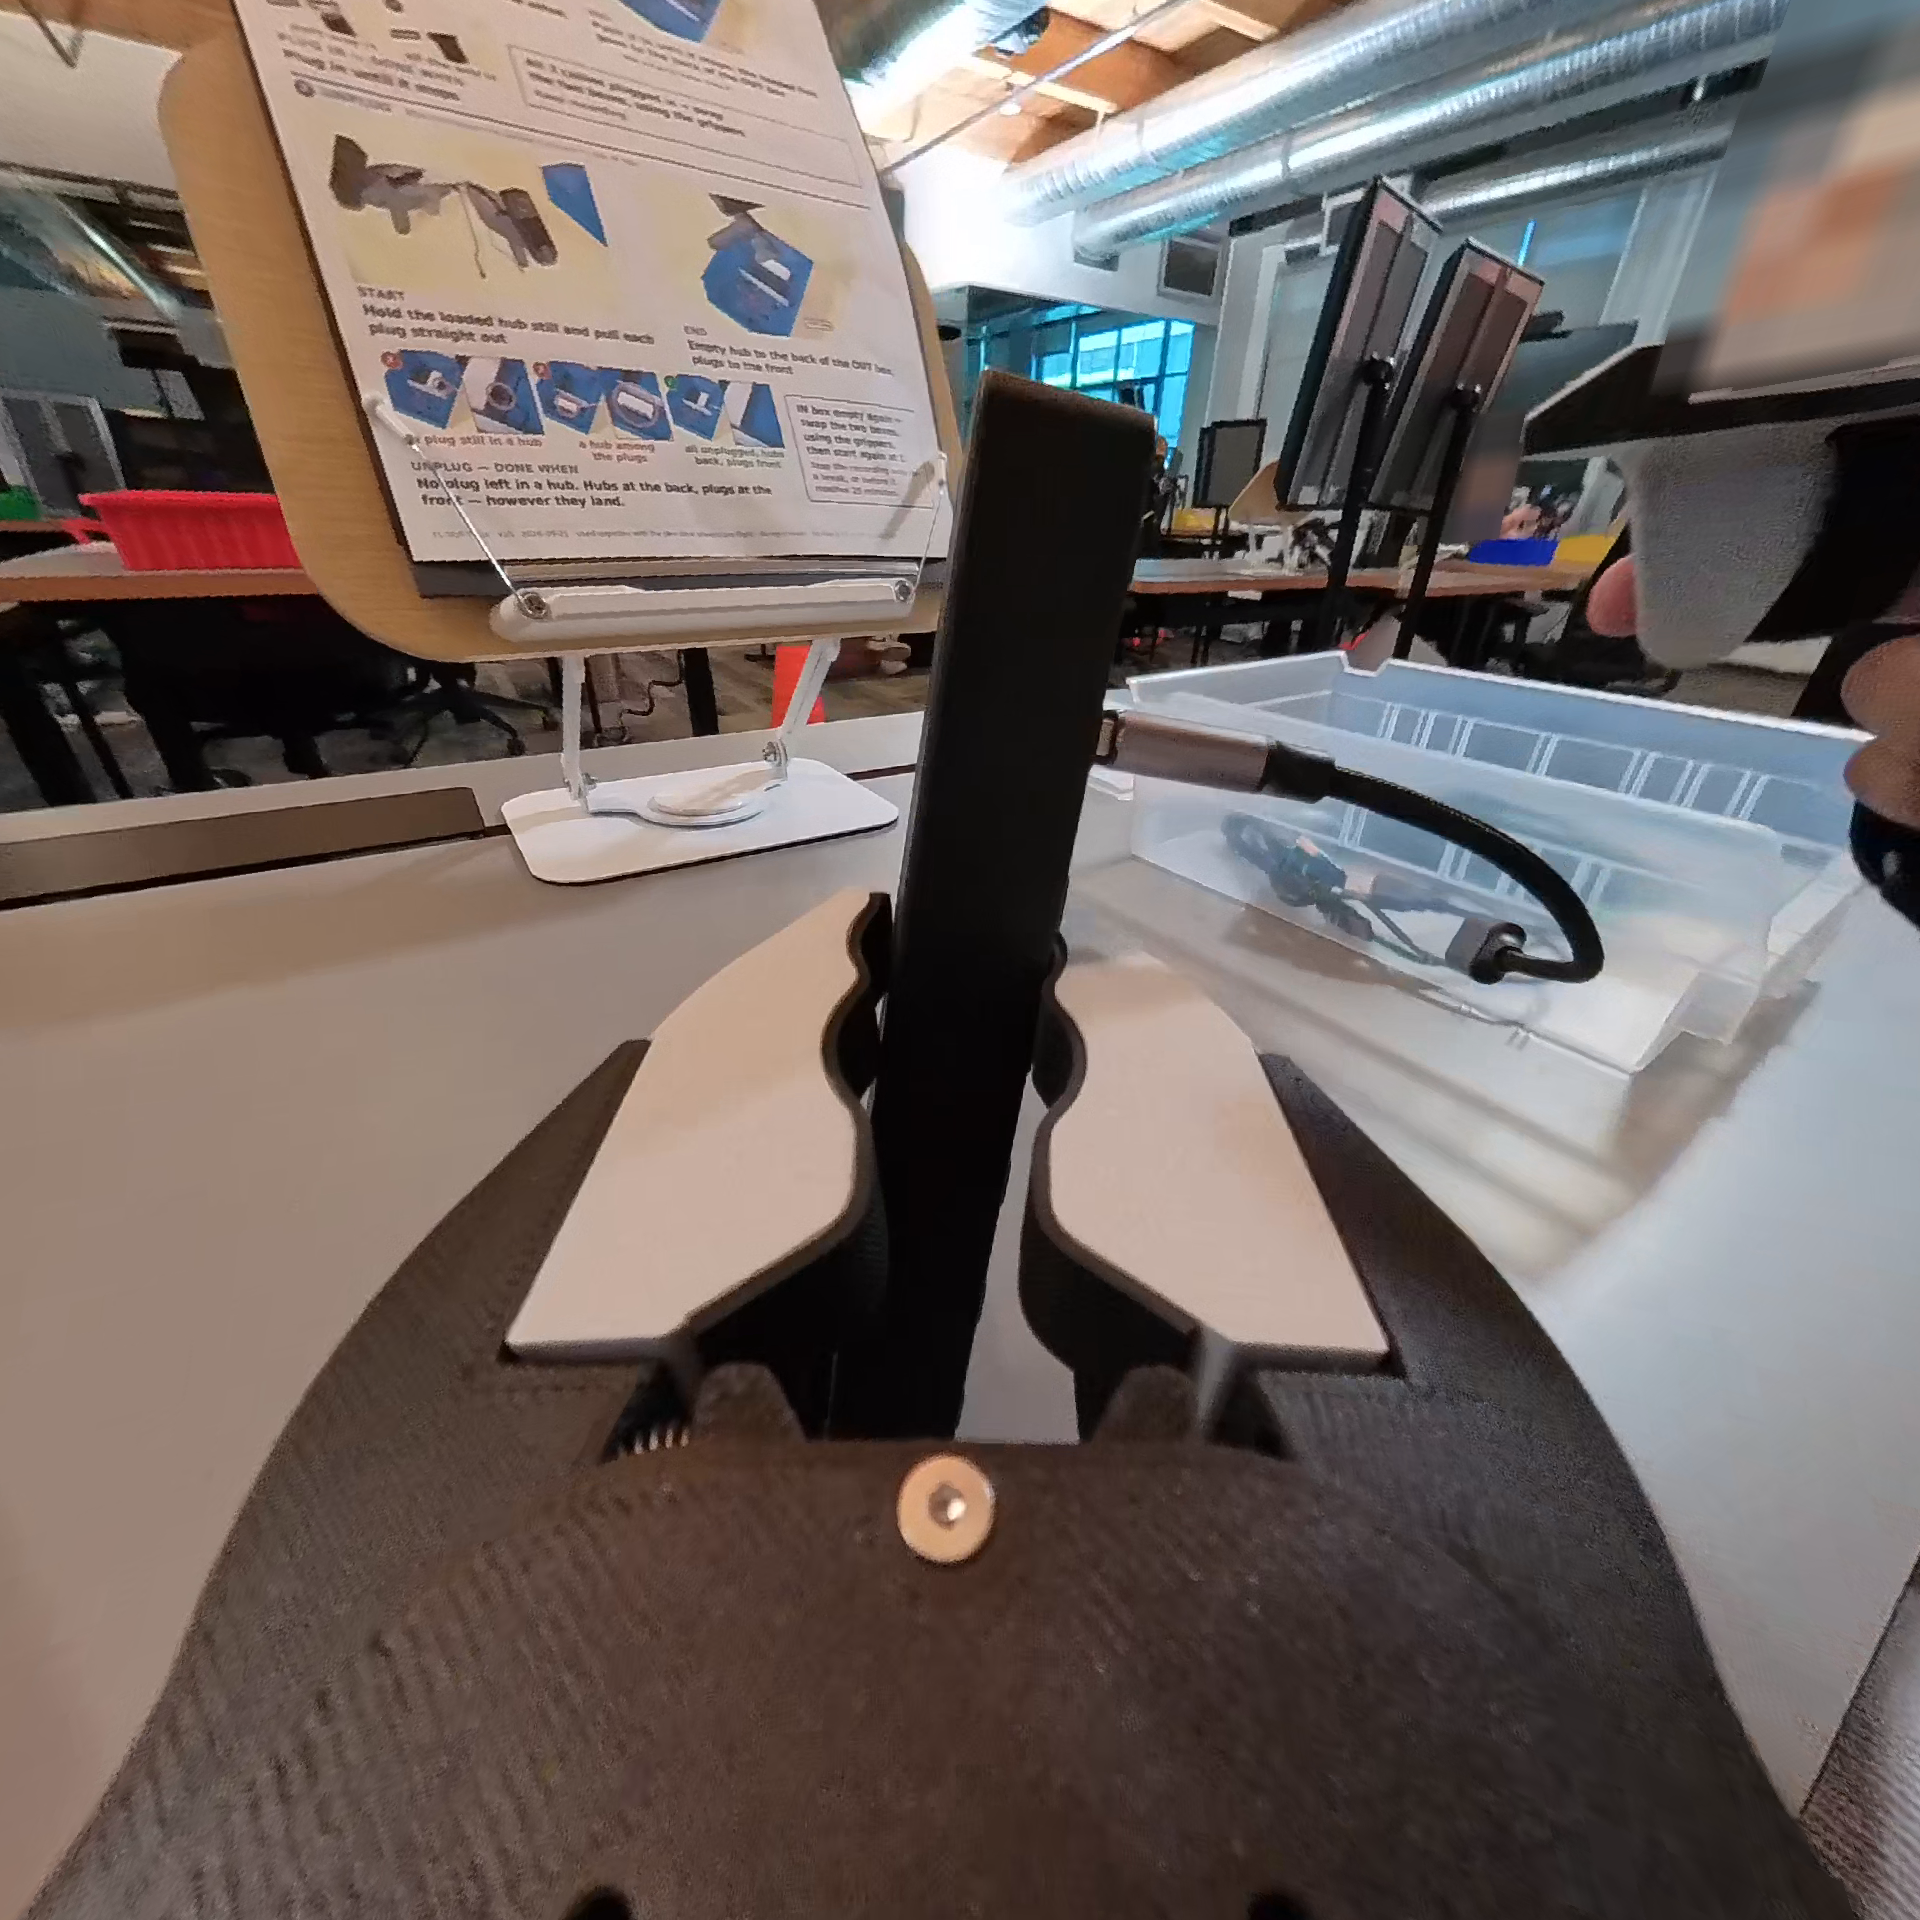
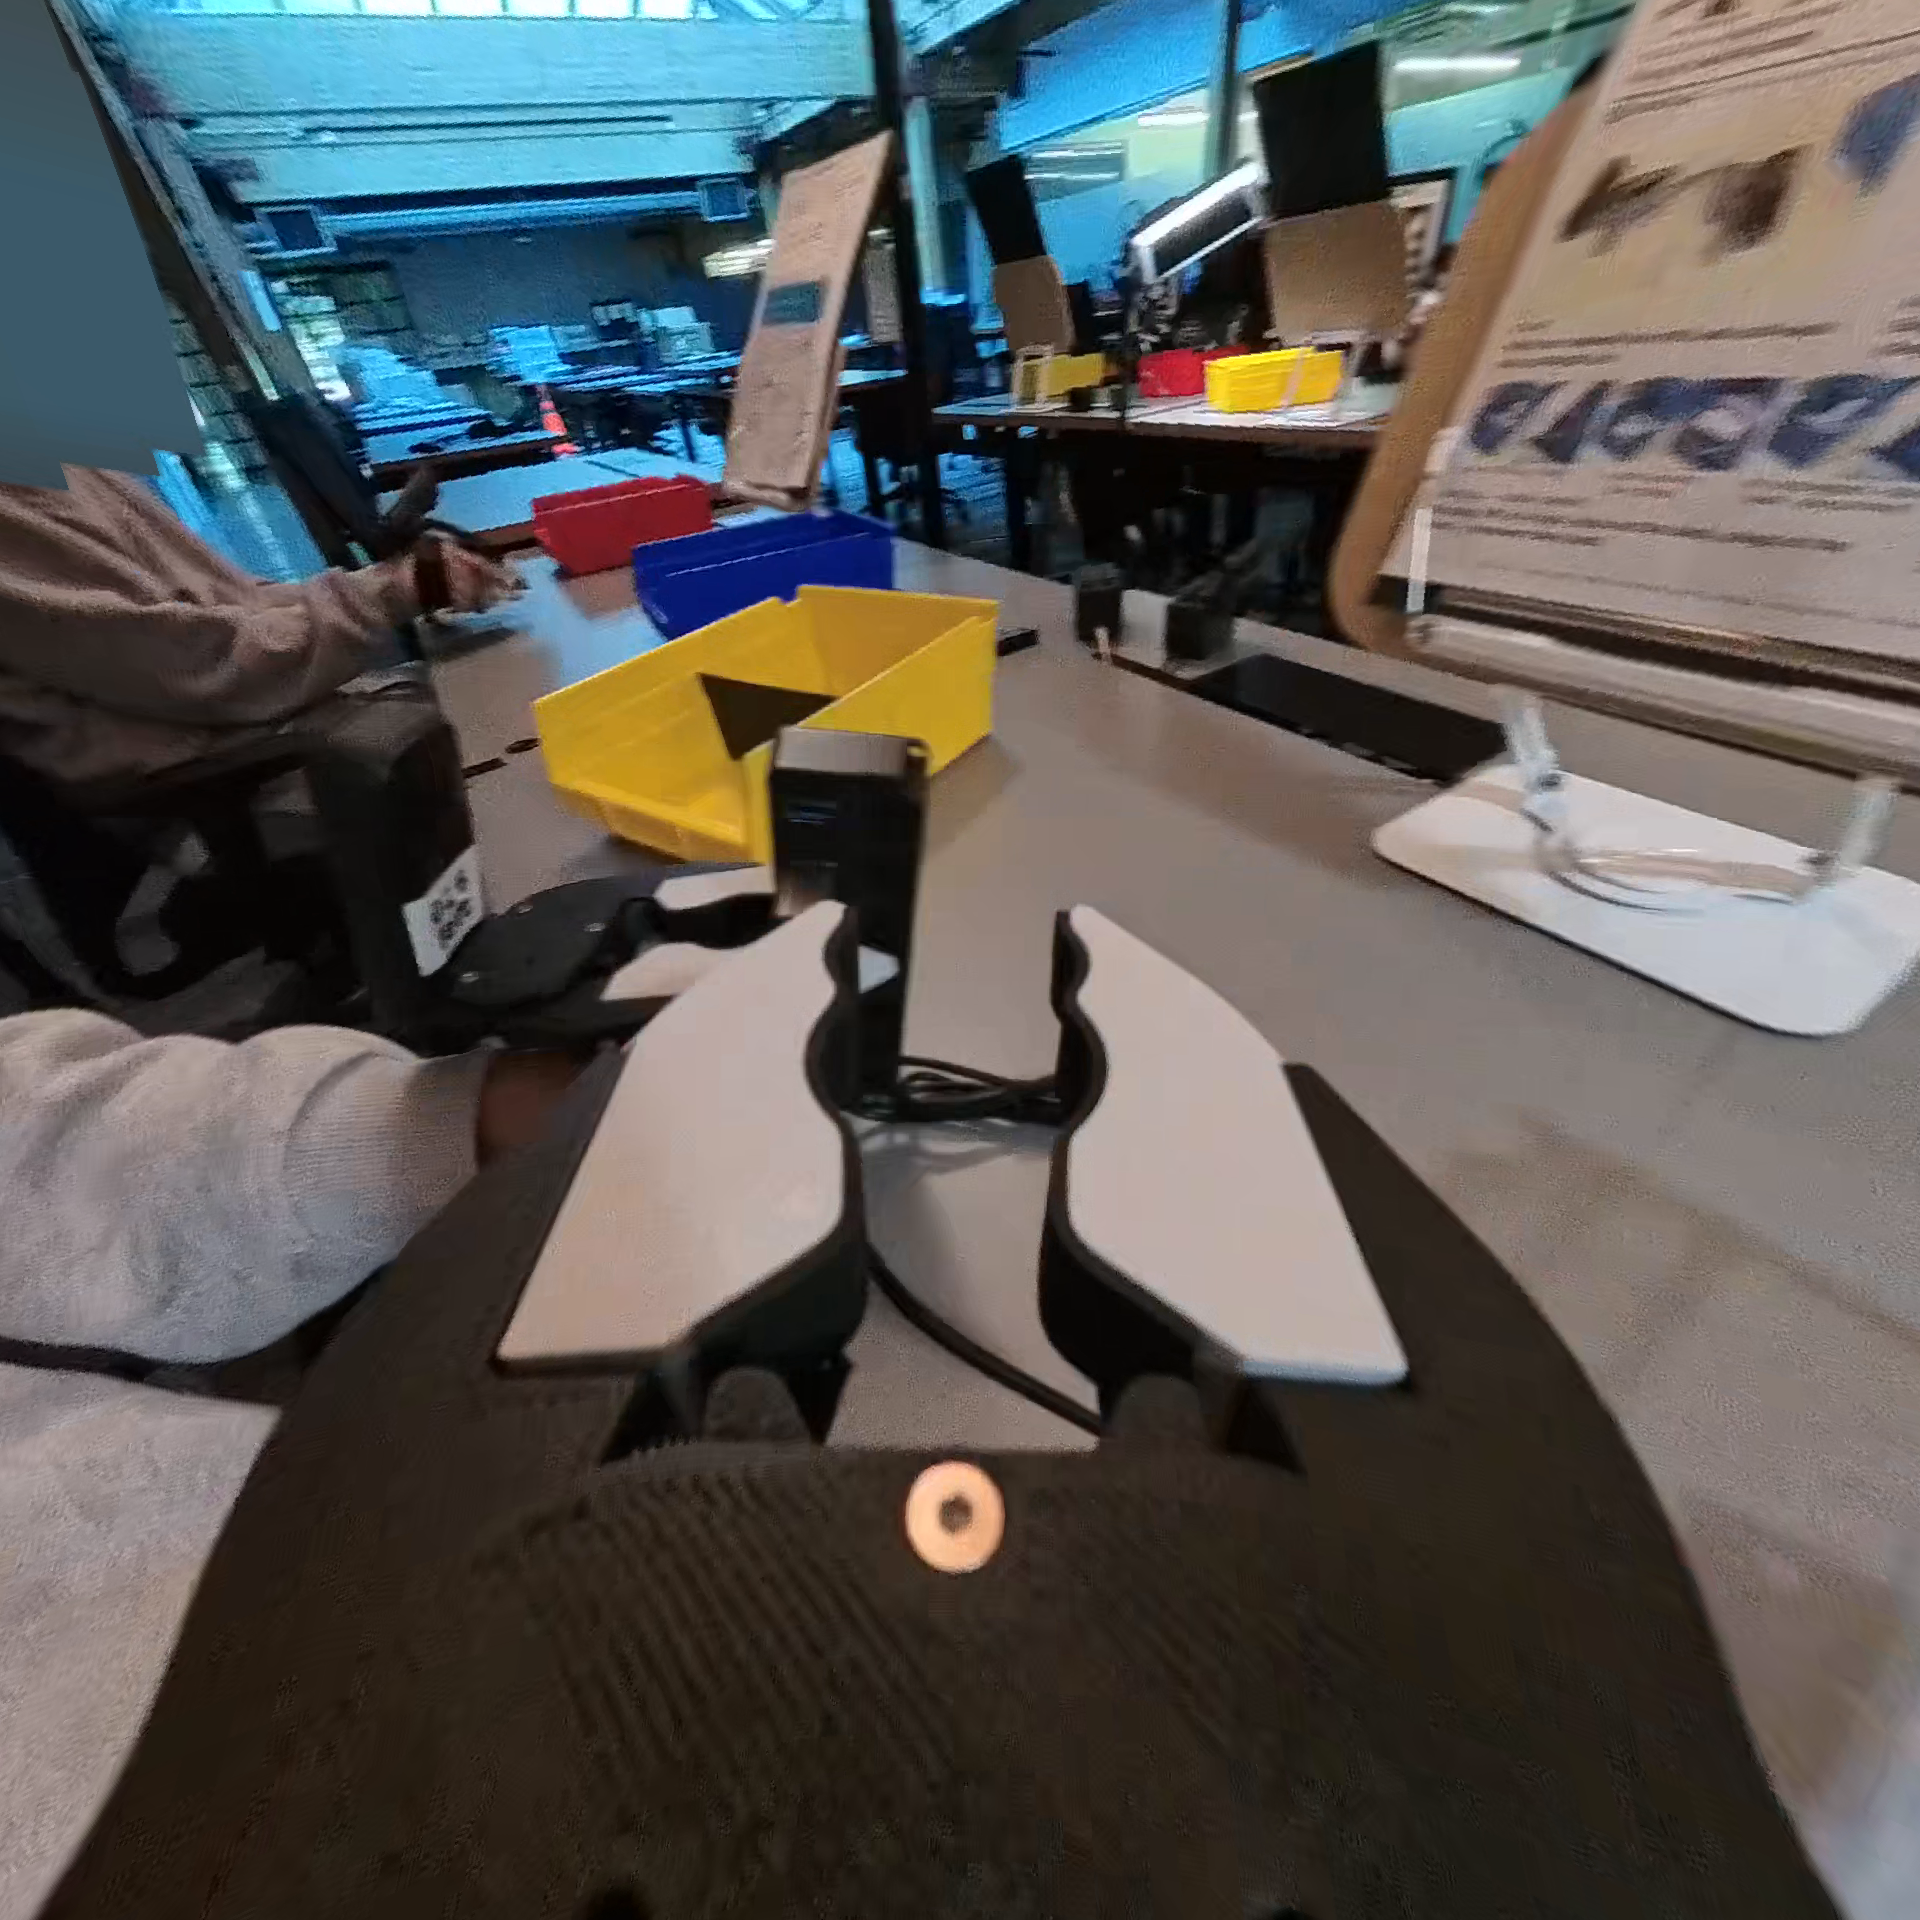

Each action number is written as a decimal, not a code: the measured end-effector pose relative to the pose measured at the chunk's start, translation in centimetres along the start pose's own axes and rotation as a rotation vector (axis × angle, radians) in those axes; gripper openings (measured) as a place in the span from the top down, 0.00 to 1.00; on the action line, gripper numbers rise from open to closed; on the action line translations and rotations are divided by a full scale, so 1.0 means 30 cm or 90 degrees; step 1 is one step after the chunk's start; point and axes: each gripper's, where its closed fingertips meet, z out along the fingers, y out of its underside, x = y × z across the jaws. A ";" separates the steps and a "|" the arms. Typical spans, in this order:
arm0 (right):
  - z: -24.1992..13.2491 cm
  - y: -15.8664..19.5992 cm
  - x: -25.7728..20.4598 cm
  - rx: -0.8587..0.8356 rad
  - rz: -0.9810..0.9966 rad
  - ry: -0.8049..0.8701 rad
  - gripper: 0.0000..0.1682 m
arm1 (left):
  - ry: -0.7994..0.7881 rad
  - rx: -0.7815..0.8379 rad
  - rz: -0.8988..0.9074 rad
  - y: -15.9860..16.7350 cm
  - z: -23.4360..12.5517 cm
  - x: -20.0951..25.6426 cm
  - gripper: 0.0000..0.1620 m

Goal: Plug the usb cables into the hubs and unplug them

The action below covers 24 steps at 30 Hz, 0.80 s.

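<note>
- A grey table [image 1: 260, 1091] is seen in both views, with everything else standing on it or held above it.
- A document stand [image 1: 582, 416] with a white base is set at the far side of the table; a printed instruction sheet is held on it by a clip bar.
- A clear plastic bin [image 1: 1507, 790] is placed to the right in the left wrist view; a bundle of dark cables [image 1: 1309, 873] is lying inside it.
- A yellow bin [image 2: 862, 665] is seen beyond the hub in the right wrist view, with a blue bin [image 2: 769, 566] and a red bin [image 2: 613, 520] farther back.
- The left gripper [image 1: 961, 997] is closed on a black hub [image 1: 1018, 779], which is held upright between its fingers and clear of the table.
- The right gripper [image 2: 951, 977] is parted, with a clear gap between its fingers; nothing is clamped by it. The hub [image 2: 847, 831] is seen just ahead of its left finger, and a thin black cable [image 2: 966, 1081] is running through the gap.
- A short USB cable [image 1: 1455, 831] is plugged into the right side of the hub: its metal plug [image 1: 1184, 746] is seated against the hub's edge, and the black cord is curving down to a second connector [image 1: 1486, 951] hanging free in front of the clear bin.
- A grey sleeve [image 2: 208, 1174] is seen at the left of the right wrist view.
</note>
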 end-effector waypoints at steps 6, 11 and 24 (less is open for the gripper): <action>0.154 0.161 -0.185 -0.056 -0.046 -0.036 0.77 | 0.034 -0.013 0.089 0.015 0.008 0.091 0.83; 0.167 0.226 -0.171 -0.094 0.012 -0.045 0.89 | 0.058 -0.007 0.133 0.016 0.011 0.155 0.84; 0.156 0.237 -0.168 -0.115 0.015 -0.052 0.89 | 0.095 0.002 0.141 0.011 0.019 0.185 0.80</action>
